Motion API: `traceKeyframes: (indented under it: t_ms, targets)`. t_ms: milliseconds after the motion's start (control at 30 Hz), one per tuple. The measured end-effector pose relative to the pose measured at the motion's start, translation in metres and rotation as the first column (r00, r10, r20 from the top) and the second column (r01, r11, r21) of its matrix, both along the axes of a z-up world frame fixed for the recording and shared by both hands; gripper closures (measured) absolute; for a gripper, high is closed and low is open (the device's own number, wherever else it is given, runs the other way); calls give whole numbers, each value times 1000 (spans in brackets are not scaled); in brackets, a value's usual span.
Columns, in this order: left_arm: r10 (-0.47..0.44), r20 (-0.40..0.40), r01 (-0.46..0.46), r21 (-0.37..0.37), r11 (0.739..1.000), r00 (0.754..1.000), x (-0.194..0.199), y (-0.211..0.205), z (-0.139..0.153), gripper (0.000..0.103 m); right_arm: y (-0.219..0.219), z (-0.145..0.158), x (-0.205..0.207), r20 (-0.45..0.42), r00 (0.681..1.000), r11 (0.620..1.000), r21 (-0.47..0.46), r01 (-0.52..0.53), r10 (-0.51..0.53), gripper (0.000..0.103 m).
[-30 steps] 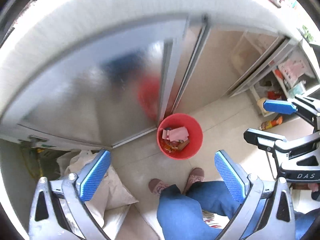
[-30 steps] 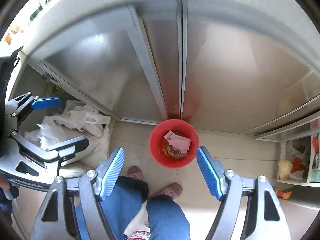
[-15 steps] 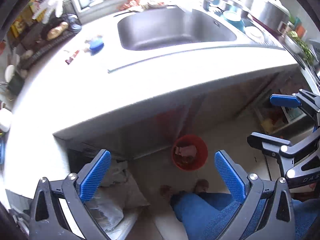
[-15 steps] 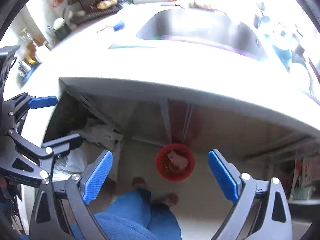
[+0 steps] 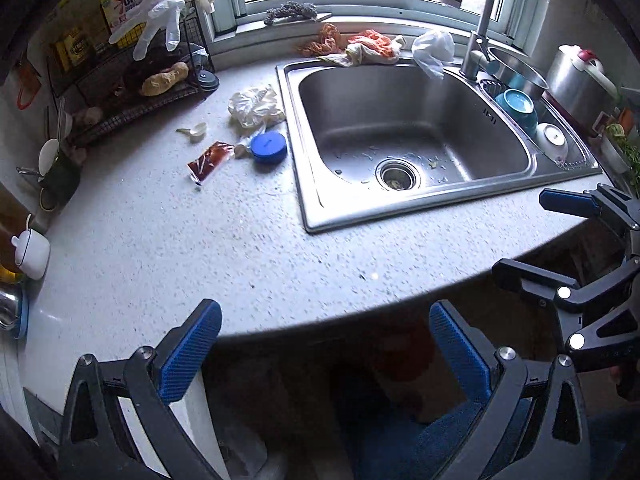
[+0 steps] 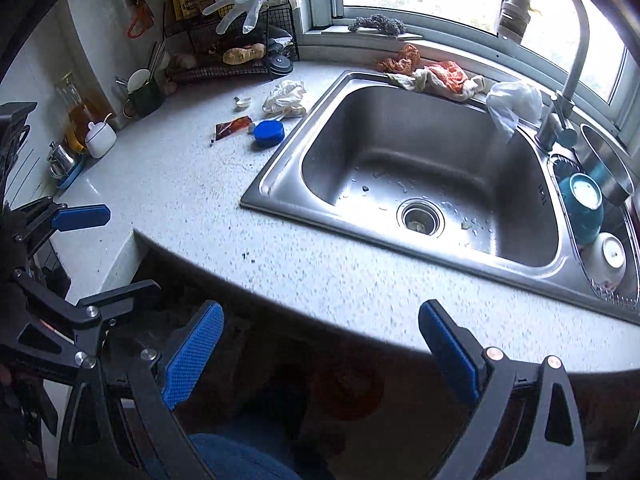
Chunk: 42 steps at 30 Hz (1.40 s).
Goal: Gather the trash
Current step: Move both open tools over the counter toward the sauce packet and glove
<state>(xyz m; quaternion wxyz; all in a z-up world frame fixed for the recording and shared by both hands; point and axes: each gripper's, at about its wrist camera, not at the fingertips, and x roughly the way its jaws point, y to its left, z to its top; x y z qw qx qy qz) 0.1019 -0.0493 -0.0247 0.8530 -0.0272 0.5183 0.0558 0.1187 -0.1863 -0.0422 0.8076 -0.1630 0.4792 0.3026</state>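
Observation:
On the speckled counter left of the sink lie a red sauce packet [image 5: 210, 160] [image 6: 234, 126], a blue round lid [image 5: 269, 147] [image 6: 269, 133], a crumpled white bag [image 5: 256, 106] [image 6: 286, 98] and a small white scoop [image 5: 194, 132]. Another white plastic bag [image 5: 434, 51] [image 6: 514, 106] hangs by the faucet. My left gripper [image 5: 322, 316] [image 6: 132, 250] is open and empty over the counter's front edge. My right gripper [image 6: 320, 312] [image 5: 536, 236] is beside it, also open and empty. The red bin [image 5: 404, 356] [image 6: 348, 388] shows dimly in the shadow under the counter.
The steel sink [image 5: 400, 216] has food scraps near its drain. Bowls [image 5: 516, 106] and pots fill the drainer on the right. A wire rack [image 5: 132, 92] with hanging gloves stands at the back left, rags [image 5: 368, 46] lie on the sill, jars line the left wall.
Both grippers rose from just above the red bin on the floor to above the counter edge, bringing counter and sink into view. The right jaws spread wider.

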Motion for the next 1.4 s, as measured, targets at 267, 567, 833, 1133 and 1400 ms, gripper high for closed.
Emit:
traceKeyframes:
  t_ms: [267, 567, 833, 1133, 1400]
  targets:
    - [-19, -1, 19, 10, 1000, 1000, 61, 75, 5, 0, 57, 13, 62, -10, 1000, 1000, 4, -6, 6, 3]
    - [-21, -52, 20, -14, 1000, 998, 126, 155, -16, 0, 130, -9, 122, -47, 999, 1000, -22, -19, 18, 3]
    - [-120, -113, 113, -67, 991, 986, 168, 180, -49, 0, 162, -40, 153, -98, 995, 998, -63, 12, -18, 3]
    - [-183, -206, 175, -60, 983, 961, 199, 186, -95, 13, 168, -65, 177, -138, 987, 994, -86, 74, -85, 3]
    - [-212, -215, 204, -57, 977, 953, 215, 181, -99, 26, 168, -65, 195, -141, 979, 987, -88, 137, -148, 3]
